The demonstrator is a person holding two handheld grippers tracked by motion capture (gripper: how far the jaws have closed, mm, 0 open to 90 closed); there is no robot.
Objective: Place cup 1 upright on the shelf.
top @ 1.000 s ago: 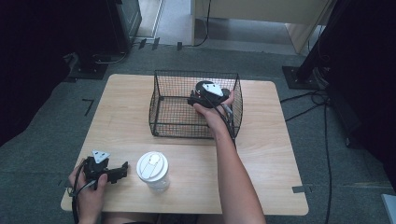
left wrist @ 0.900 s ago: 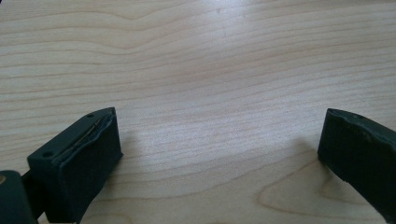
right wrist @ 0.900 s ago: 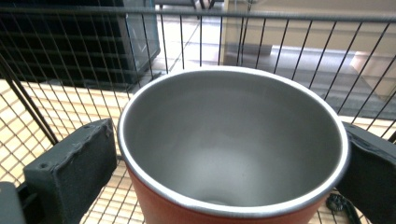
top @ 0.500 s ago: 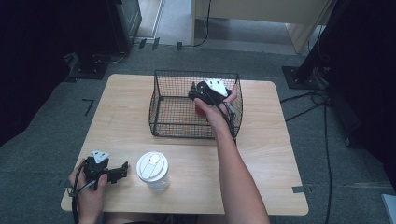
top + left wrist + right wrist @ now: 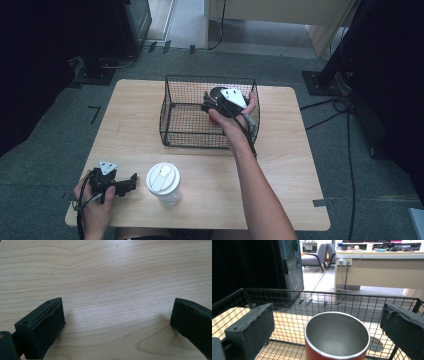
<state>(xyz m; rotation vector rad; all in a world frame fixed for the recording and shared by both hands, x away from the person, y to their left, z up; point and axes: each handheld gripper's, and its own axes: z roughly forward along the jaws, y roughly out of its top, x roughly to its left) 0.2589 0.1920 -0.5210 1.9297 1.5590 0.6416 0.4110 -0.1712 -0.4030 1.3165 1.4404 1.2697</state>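
Red cup [image 5: 337,340] upright in wire basket [image 5: 287,293].

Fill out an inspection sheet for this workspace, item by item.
Surface: light wooden table, bare between items.
Job's things: red tumbler, steel-lined, upright inside the wire basket.
Clutter: lidded cup near the front edge.
Grippers: right hand-held gripper open, jaws either side of the tumbler; left hand-held gripper open above bare wood.
Cables: black leads on the floor at right.
Surroundings: grey carpet, desk, office chairs.
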